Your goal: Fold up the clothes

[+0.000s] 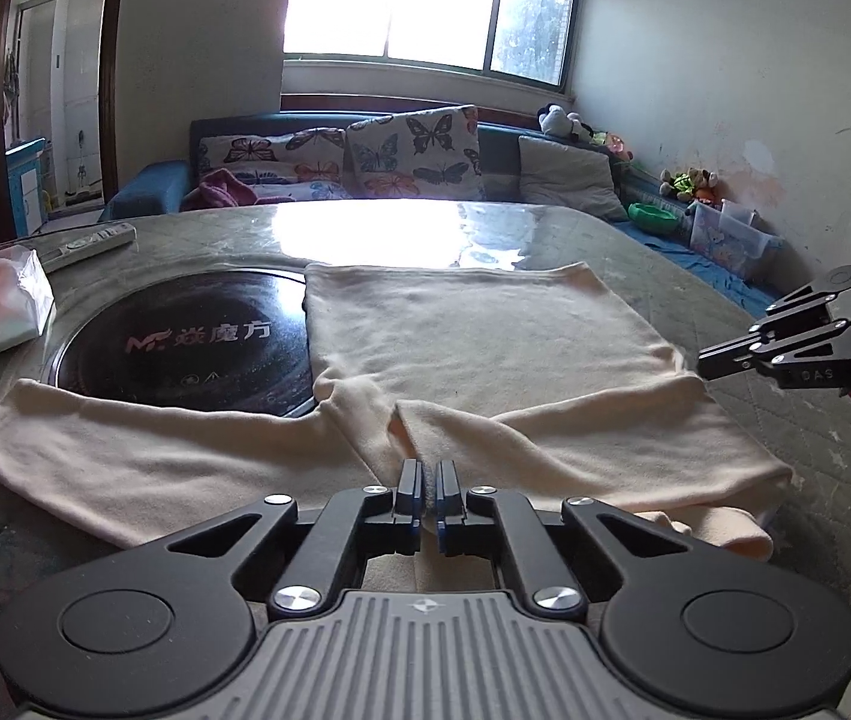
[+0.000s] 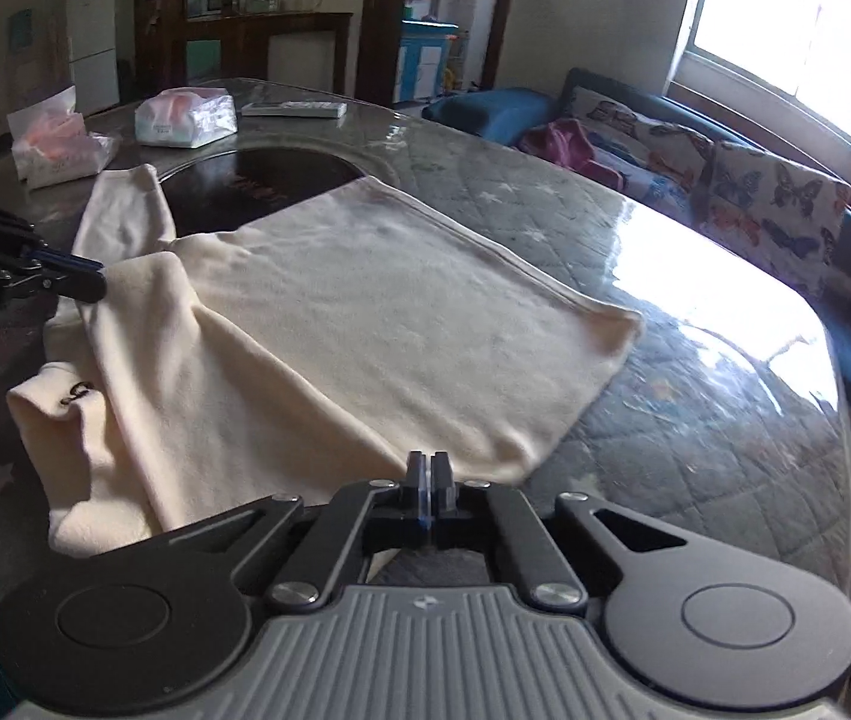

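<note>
I've got the cream top (image 1: 485,324) spread across the middle of the table (image 1: 695,276), its hem running straight along the far side and one sleeve (image 1: 125,438) trailing out to my left, past the black round hotplate (image 1: 185,342) that the cloth partly covers. My left tool (image 1: 428,474) sits at the near edge of the garment by the neck, jaws pinched together with a fold of fabric caught between the pads. My right tool (image 2: 428,468) is clamped tight at the near right edge of the cloth; I think it has the fabric pinched, though its fingers hide the contact. From the right wrist view the near sleeve lies folded in over the body, and the collar end (image 2: 65,402) droops towards the table edge. Open room: bare quilted surface to the right of the garment and beyond the hem, glaring under the window. On the left, two tissue packs (image 2: 185,120) and a remote control (image 2: 296,110) sit well apart from the cloth.
</note>
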`<state>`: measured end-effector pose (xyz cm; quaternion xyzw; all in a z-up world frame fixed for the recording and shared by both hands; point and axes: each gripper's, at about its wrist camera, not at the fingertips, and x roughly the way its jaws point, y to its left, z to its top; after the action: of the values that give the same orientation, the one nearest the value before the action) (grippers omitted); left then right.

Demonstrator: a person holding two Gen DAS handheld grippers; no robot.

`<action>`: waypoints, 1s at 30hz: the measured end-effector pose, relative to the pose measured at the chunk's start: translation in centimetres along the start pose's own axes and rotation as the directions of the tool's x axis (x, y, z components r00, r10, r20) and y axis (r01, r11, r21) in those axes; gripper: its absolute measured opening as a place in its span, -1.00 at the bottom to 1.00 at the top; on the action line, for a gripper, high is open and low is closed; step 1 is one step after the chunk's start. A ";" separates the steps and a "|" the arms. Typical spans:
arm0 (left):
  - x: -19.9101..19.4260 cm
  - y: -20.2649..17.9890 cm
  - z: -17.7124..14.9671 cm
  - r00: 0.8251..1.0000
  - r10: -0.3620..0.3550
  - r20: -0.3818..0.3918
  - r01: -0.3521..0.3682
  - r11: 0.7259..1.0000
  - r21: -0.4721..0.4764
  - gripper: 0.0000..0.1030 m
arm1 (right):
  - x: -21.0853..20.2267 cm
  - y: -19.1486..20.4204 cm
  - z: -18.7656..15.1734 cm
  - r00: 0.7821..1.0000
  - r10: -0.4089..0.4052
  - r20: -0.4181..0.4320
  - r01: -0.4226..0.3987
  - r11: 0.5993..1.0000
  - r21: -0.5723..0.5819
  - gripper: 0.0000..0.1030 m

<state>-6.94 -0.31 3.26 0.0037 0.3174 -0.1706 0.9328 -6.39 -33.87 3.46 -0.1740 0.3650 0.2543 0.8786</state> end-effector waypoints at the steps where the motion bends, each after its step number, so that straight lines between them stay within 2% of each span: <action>1: 0.3 0.1 -0.2 1.000 0.002 -0.017 -0.002 1.000 -0.001 -0.90 | -0.1 -0.3 -0.3 1.000 -0.017 0.002 0.017 1.000 0.012 -1.00; 3: 0.6 0.2 -0.5 0.999 0.005 -0.042 -0.005 1.000 0.000 -0.90 | 0.1 -0.8 -1.1 1.000 -0.030 -0.005 0.030 0.999 0.027 -1.00; 5: 0.3 0.2 -0.6 0.999 0.009 -0.042 -0.008 1.000 0.011 -0.90 | -0.2 -1.2 -1.3 1.000 -0.009 0.015 0.008 0.998 0.064 -0.99; 6: 0.2 0.3 -0.4 0.999 0.016 -0.042 -0.015 1.000 0.013 -0.90 | -0.3 -1.4 -1.4 1.000 0.001 0.026 -0.003 0.997 0.082 -0.95; 10: -0.1 0.8 0.3 0.998 0.052 -0.034 -0.052 0.999 0.016 -0.88 | -0.2 -0.5 -0.3 0.998 0.029 0.057 -0.031 0.999 0.029 -0.71; 12: -0.2 0.8 0.9 0.999 0.048 -0.018 -0.048 0.999 0.014 -0.87 | 0.2 0.1 0.2 0.997 0.039 0.061 -0.039 0.999 -0.001 -0.57; 18: 0.9 -0.6 2.6 1.000 -0.019 0.022 0.018 0.999 0.043 -0.86 | 2.0 1.0 0.5 0.998 0.052 0.028 -0.051 0.998 -0.035 -0.59; 24: 4.0 -0.5 2.2 0.999 -0.002 -0.037 0.004 0.998 0.063 -0.86 | 2.3 0.4 -0.1 1.000 0.022 0.011 -0.022 1.000 0.021 -0.60; 28: 3.7 0.1 1.9 0.999 0.021 -0.047 -0.018 0.998 0.060 -0.86 | 2.1 0.1 -0.5 1.000 0.014 0.010 -0.015 0.999 0.047 -0.60; 30: 3.2 -0.1 2.3 1.000 0.002 -0.030 -0.001 0.999 0.050 -0.86 | 2.0 0.3 -0.3 1.000 0.006 0.015 -0.006 0.999 0.044 -0.58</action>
<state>-3.25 -1.70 3.21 0.0299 0.3270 -0.1778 0.9277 -5.54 -33.13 1.78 -0.1515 0.3645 0.2500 0.8841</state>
